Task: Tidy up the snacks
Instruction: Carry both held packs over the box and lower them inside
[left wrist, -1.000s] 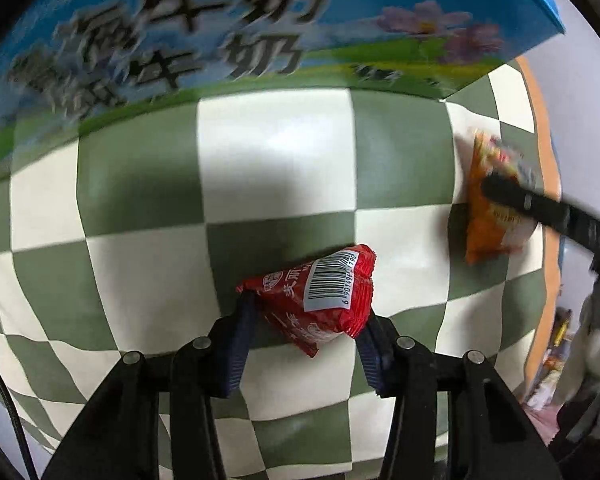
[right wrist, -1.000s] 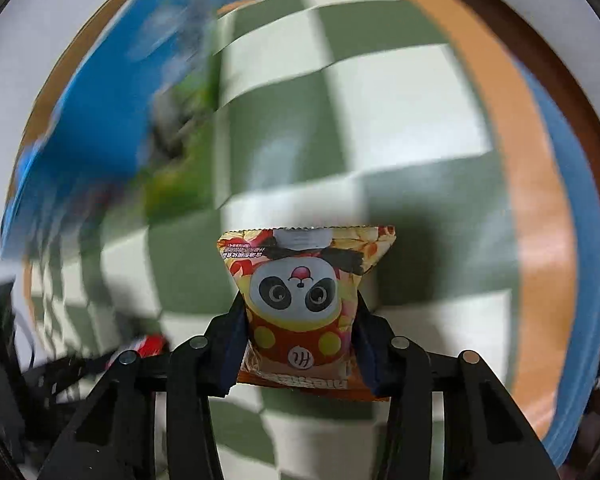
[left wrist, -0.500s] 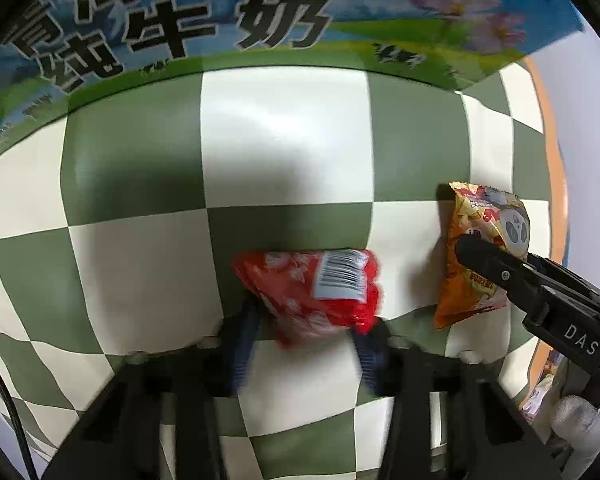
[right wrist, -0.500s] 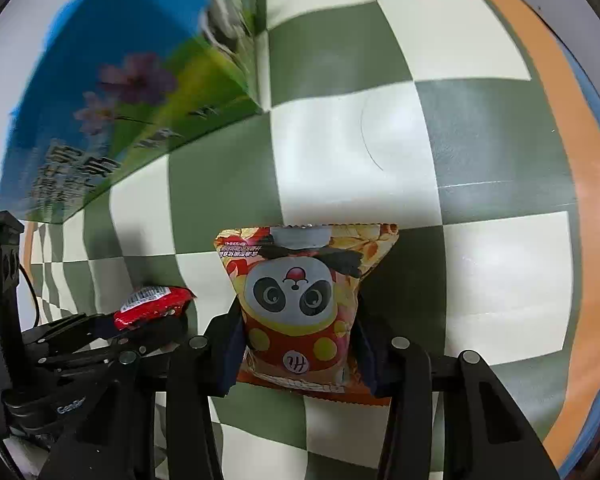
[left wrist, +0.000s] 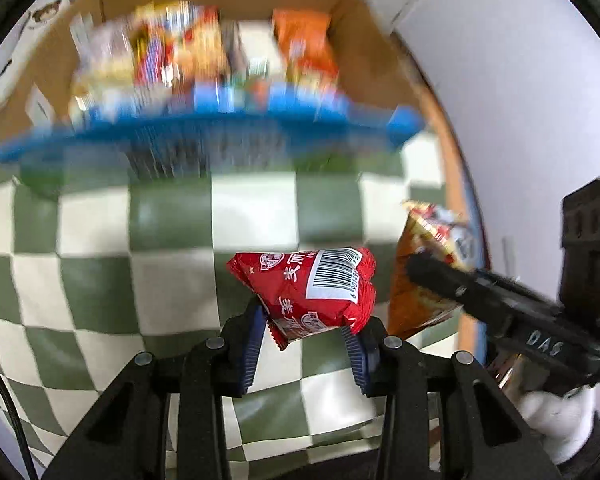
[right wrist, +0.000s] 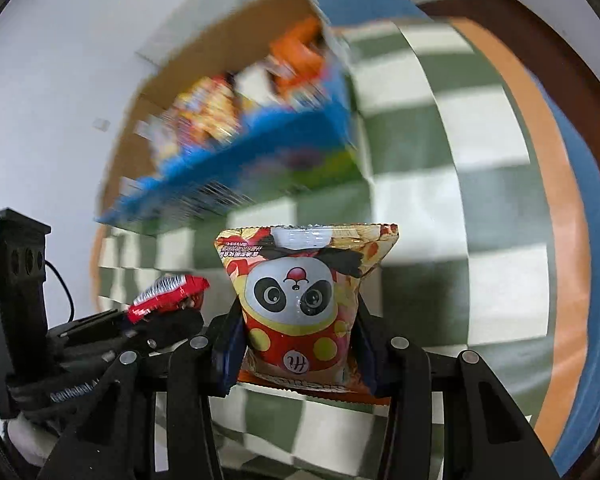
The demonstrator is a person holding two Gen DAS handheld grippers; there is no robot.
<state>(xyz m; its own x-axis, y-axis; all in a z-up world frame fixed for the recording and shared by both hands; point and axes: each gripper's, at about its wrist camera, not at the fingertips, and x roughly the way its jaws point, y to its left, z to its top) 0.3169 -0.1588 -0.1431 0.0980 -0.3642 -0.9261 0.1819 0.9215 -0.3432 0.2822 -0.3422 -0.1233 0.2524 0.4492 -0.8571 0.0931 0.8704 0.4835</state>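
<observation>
My left gripper [left wrist: 306, 334] is shut on a small red snack packet [left wrist: 312, 292] with a white barcode label, held clear above the checked cloth. In the right wrist view my right gripper [right wrist: 296, 344] is shut on a yellow and red panda snack bag [right wrist: 300, 300], also lifted off the table. Each gripper shows in the other's view: the panda bag [left wrist: 424, 264] at the right, the red packet [right wrist: 168, 292] at the lower left. Beyond them stands an open cardboard box [left wrist: 364, 12] with a blue printed front [left wrist: 204, 148], holding several snack packs [left wrist: 204, 48].
A green and white checked cloth [left wrist: 100, 272] covers the table, with an orange and blue border [right wrist: 564, 184] along its right edge. A white wall [left wrist: 520, 80] lies behind. A gloved hand [left wrist: 556, 424] grips the right gripper's handle.
Both grippers have risen off the cloth with their packets. The view tilted up, so the box's open top and the snacks inside now show.
</observation>
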